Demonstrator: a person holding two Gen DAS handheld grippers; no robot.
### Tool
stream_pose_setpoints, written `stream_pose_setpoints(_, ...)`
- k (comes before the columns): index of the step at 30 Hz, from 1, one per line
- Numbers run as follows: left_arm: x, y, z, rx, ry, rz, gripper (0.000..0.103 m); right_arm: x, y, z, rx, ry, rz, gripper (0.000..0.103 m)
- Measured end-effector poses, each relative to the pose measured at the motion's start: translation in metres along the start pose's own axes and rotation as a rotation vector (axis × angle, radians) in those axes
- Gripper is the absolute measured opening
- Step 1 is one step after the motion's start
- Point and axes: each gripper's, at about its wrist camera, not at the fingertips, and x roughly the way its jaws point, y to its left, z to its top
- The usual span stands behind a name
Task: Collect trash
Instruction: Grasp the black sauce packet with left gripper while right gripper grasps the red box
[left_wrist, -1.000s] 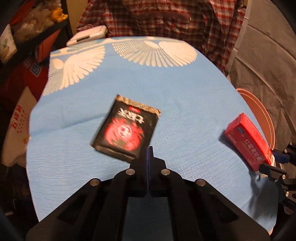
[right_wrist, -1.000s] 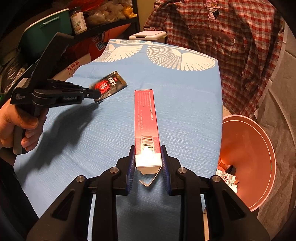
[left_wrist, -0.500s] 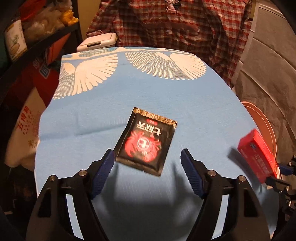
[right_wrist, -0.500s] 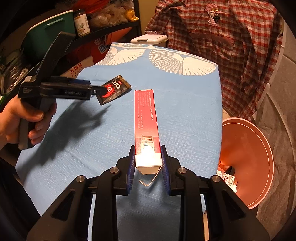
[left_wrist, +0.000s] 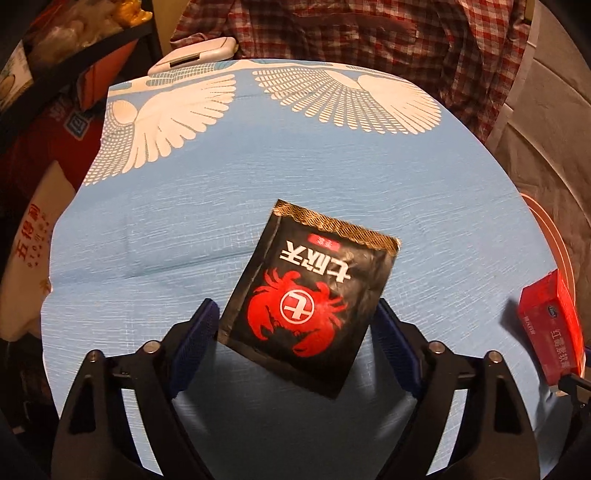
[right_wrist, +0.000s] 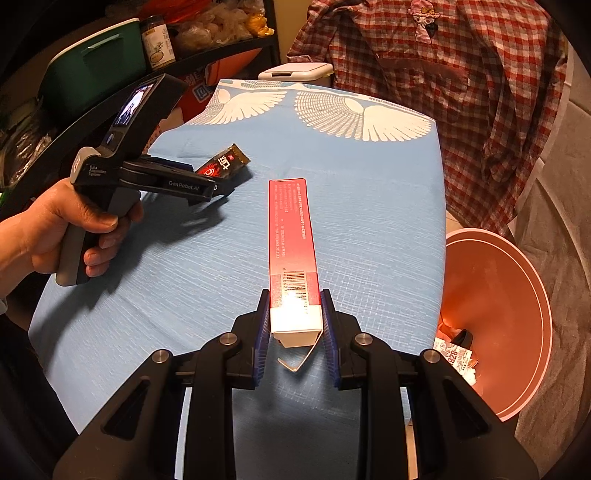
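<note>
My left gripper (left_wrist: 295, 328) hung over the black crab-print sachet (left_wrist: 310, 295), which lay flat on the blue tablecloth (left_wrist: 332, 166), its jaws opening around it and not yet touching. I judged it best to lower until both pads straddled the sachet's edges, then squeeze. My right gripper (right_wrist: 295, 325) pinched the red carton (right_wrist: 291, 236); the pink bin (right_wrist: 517, 295) stood at three o'clock. A second earlier, the left jaws were pressed together and farther from the sachet.

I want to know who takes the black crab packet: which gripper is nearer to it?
Left. The left gripper straddles the black crab packet, jaws opening; the right gripper clamps the red box off to its side.
</note>
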Motion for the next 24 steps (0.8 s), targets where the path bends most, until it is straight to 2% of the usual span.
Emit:
stream_pose_setpoints(8, -0.016, 0.000, 0.002, 0.001, -0.029, -0.003, 0.033, -0.004, 0.002, 0.001, 0.002, -0.016, 0.007, 0.026)
stream_pose_setpoints(17, -0.050, 0.004, 0.005, -0.029, -0.112, 0.003, 0.009, -0.014, 0.006, 0.004, 0.017, -0.048, -0.001, 0.026)
stream_pose_setpoints(21, -0.066, 0.007, 0.005, -0.059, -0.142, -0.006, 0.008, -0.020, 0.007, 0.006, 0.029, -0.066, -0.005, 0.026)
stream_pose_setpoints(23, -0.074, 0.005, 0.003, -0.061, -0.155, -0.006, 0.002, -0.023, 0.007, 0.007, 0.036, -0.076, -0.007, 0.026)
stream_pose_setpoints(24, -0.077, 0.004, 0.002, -0.062, -0.161, -0.006, 0.002, -0.024, 0.007, 0.008, 0.038, -0.080, -0.007, 0.026)
